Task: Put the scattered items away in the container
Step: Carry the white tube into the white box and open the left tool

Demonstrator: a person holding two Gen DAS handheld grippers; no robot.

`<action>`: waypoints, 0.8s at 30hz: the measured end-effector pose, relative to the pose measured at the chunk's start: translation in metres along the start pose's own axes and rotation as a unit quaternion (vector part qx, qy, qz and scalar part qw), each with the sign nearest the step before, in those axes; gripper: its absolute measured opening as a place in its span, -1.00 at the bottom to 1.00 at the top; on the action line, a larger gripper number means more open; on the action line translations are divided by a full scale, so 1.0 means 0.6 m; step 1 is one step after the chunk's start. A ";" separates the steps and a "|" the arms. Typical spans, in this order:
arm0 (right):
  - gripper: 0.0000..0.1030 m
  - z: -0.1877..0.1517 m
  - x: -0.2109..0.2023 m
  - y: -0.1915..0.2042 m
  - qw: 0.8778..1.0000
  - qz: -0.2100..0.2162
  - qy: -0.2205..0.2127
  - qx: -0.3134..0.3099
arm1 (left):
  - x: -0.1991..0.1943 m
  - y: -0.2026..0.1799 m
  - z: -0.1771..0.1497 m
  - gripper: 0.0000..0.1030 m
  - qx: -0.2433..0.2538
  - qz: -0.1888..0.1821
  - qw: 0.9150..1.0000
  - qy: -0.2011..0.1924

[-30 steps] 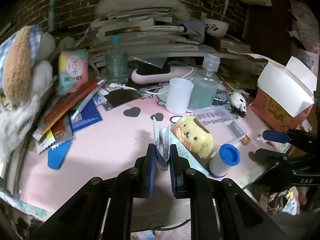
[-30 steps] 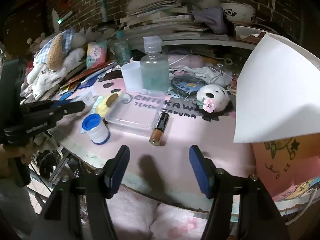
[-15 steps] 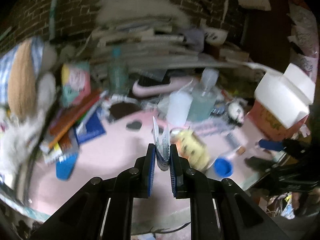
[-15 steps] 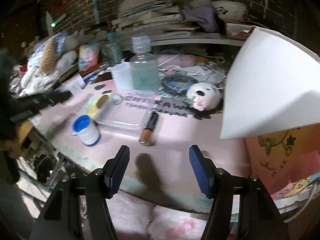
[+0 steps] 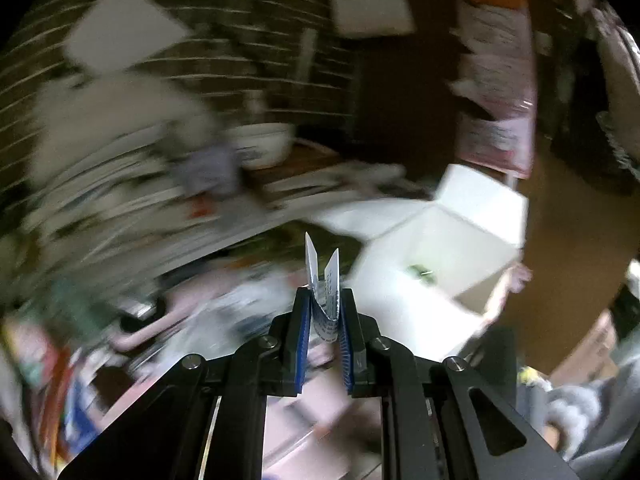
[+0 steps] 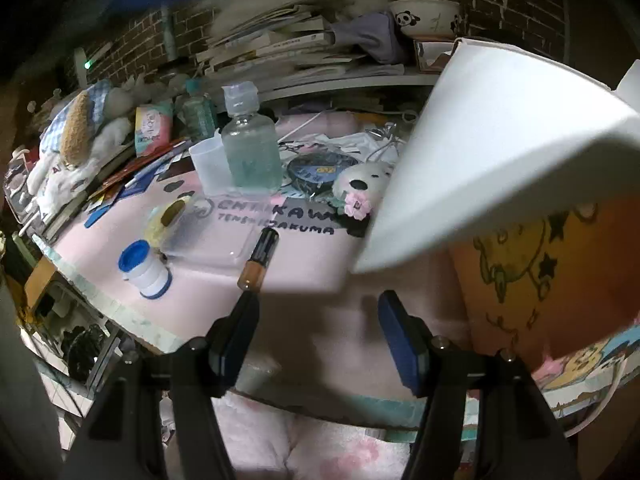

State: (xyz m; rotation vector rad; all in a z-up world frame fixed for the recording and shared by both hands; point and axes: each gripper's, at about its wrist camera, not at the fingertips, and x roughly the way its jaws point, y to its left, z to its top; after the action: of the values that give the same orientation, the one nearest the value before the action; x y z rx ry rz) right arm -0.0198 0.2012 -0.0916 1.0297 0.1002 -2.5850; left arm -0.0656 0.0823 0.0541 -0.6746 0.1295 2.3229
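My left gripper (image 5: 323, 312) is shut on a small folded white packet (image 5: 325, 284) with blue print, held in the air; the left wrist view is blurred. Ahead and to the right of it stands the open white box (image 5: 448, 248), with something small and dark green inside. My right gripper (image 6: 318, 328) is open and holds nothing, low over the pink mat (image 6: 304, 264). A battery (image 6: 259, 258) lies just beyond its left finger. A white flap of the box (image 6: 480, 152) fills the upper right of the right wrist view.
On the mat are a blue-capped white jar (image 6: 144, 268), a clear flat case (image 6: 208, 236) over a yellow plush, a clear bottle (image 6: 250, 148), a plastic cup (image 6: 210, 166) and a white plush head (image 6: 362, 184). Books and a panda bowl (image 6: 426, 18) are piled behind.
My left gripper has swung up and to the right with the packet, from over the mat toward the white box. My right gripper has stayed open and shifted slightly nearer the battery.
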 end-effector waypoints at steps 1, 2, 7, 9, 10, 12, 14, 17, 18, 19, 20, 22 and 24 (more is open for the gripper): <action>0.14 -0.002 0.000 0.000 1.000 0.002 0.001 -0.001 | 0.017 -0.015 0.016 -0.84 0.013 -0.014 1.000 0.010; 0.14 -0.004 0.001 0.000 1.000 0.003 0.003 -0.001 | 0.031 -0.031 0.026 -0.84 0.024 -0.027 0.999 0.018; 0.14 -0.008 -0.002 -0.004 1.000 0.007 0.002 0.002 | 0.097 -0.110 0.071 -0.84 0.085 -0.073 0.991 0.072; 0.14 -0.008 -0.002 -0.004 1.000 0.009 0.001 0.002 | 0.121 -0.135 0.081 -0.84 0.104 -0.083 0.987 0.095; 0.14 -0.009 -0.002 -0.004 1.000 0.009 0.001 0.002 | 0.133 -0.145 0.087 -0.84 0.112 -0.085 0.984 0.106; 0.14 -0.010 -0.003 -0.005 1.000 0.011 0.001 0.002 | 0.150 -0.156 0.090 -0.84 0.124 -0.086 0.981 0.125; 0.14 -0.011 -0.003 -0.005 1.000 0.011 0.001 0.002 | 0.168 -0.165 0.092 -0.84 0.133 -0.090 0.976 0.146; 0.14 -0.013 -0.004 -0.006 1.000 0.013 0.001 0.003 | 0.191 -0.174 0.090 -0.84 0.141 -0.090 0.971 0.173; 0.14 -0.014 -0.004 -0.006 1.000 0.013 0.000 0.003 | 0.198 -0.176 0.089 -0.84 0.142 -0.090 0.969 0.181; 0.14 -0.014 -0.004 -0.006 1.000 0.013 0.000 0.003 | 0.204 -0.177 0.087 -0.84 0.143 -0.090 0.967 0.188; 0.14 -0.015 -0.004 -0.006 1.000 0.013 -0.001 0.004 | 0.210 -0.179 0.084 -0.84 0.146 -0.088 0.966 0.194; 0.14 -0.015 -0.003 -0.005 1.000 0.013 -0.001 0.004 | 0.218 -0.181 0.080 -0.84 0.149 -0.085 0.964 0.203; 0.14 -0.016 -0.003 -0.005 1.000 0.012 -0.001 0.004 | 0.225 -0.182 0.076 -0.83 0.150 -0.081 0.963 0.209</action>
State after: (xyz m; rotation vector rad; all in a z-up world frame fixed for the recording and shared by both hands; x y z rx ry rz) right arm -0.0134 0.2068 -0.0976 1.0238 0.0762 -2.5676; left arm -0.0964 0.2581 0.0355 -0.9685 0.5847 1.9206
